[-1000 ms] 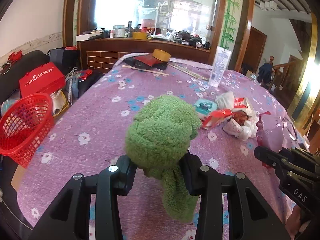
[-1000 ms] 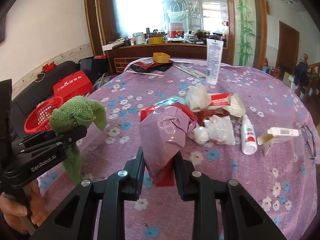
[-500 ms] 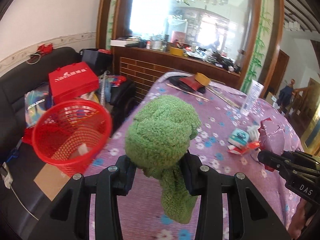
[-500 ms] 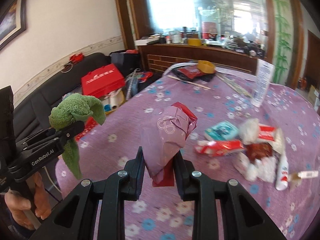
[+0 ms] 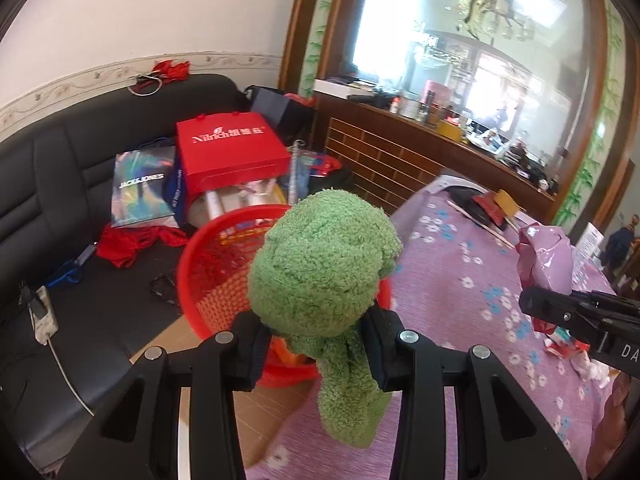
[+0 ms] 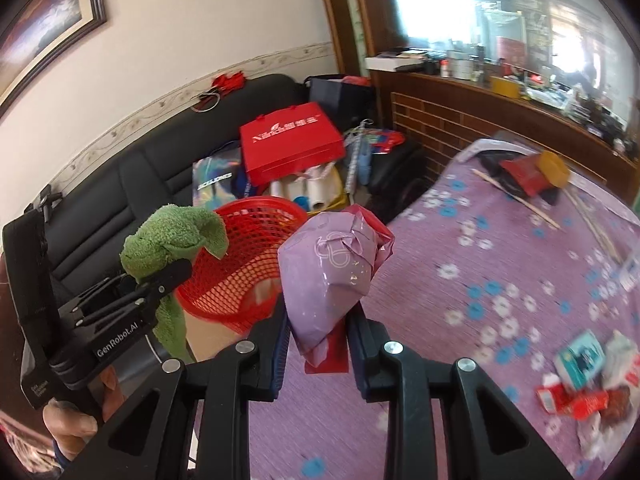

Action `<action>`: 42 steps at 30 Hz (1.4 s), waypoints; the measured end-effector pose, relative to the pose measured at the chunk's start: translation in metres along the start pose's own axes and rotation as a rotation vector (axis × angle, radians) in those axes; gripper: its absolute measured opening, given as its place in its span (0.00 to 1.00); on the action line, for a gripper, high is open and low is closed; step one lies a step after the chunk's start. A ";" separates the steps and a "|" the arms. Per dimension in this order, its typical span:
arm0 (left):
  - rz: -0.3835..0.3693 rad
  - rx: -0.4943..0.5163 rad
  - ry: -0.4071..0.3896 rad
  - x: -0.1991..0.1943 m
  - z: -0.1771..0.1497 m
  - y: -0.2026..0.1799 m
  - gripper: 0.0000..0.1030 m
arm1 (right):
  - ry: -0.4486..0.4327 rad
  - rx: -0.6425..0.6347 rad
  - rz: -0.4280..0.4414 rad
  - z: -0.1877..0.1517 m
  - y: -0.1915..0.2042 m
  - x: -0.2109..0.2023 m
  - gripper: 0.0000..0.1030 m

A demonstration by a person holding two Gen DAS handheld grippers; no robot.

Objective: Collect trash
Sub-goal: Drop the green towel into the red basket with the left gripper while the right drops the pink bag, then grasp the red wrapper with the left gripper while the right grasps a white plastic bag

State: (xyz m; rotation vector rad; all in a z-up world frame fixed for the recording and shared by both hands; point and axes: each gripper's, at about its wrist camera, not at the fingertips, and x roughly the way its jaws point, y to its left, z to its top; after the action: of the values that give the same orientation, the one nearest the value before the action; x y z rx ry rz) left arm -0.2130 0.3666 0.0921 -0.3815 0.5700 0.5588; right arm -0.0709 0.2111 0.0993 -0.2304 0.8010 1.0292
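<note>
Fingers: left gripper [image 5: 316, 344] clamped green towel [image 5: 324, 280], right gripper [image 6: 318, 344] clamped pink bag [image 6: 330, 276] | red basket [image 5: 208, 268] lay centre-left, nearer left.

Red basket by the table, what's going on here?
A person is clearing trash with two handheld grippers. The left gripper is shut on a green fuzzy cloth, held in front of the red mesh basket that sits beside the purple floral tablecloth. The right gripper is shut on a pink plastic bag. Neither item is in the basket yet; more wrappers remain on the table.
</note>
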 end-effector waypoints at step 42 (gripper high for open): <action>-0.210 0.276 0.024 -0.002 -0.048 -0.158 0.74 | -0.117 0.316 -0.137 -0.086 -0.136 -0.092 0.73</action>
State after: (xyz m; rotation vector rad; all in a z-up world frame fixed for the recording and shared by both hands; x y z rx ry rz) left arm -0.1396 0.2187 0.0852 -0.1834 0.6124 0.2689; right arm -0.0235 0.0334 0.0766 0.0445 0.8175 0.7679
